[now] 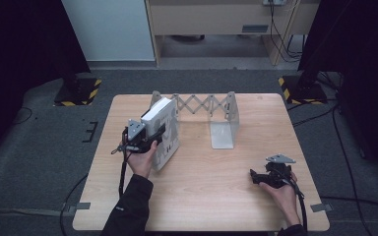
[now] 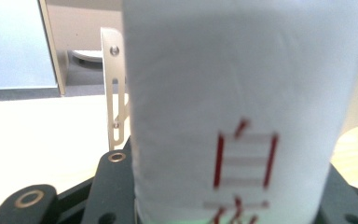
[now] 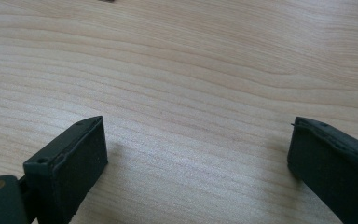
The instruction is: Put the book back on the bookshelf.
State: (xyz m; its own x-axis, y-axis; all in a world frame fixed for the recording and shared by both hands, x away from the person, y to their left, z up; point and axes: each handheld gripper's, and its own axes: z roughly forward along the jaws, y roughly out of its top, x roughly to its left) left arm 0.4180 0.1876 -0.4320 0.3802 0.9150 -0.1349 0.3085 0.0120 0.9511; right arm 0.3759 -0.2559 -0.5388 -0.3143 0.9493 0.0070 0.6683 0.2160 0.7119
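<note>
The left gripper (image 1: 146, 139) was clamped on a thick white book (image 1: 163, 132), its jaws pressed on both sides of it. The book stood on its lower edge on the table (image 1: 202, 196), tilted, just beside the left plate of an extendable metal rack (image 1: 215, 115). In the left gripper view the book (image 2: 242, 107) showed red characters, and the rack plate (image 2: 114, 88) stood close behind it.

The main risk, I think, was the weight. The book looked heavy and its cover smooth, and the grip was near one edge, so the book could turn between the jaws or slip out when lifted. It could also hit the left plate and push the light rack away.

The right gripper (image 1: 266, 176) rested low on the table, well apart from the book. Its jaws were wide apart with nothing between them, so it gave no support.
</note>
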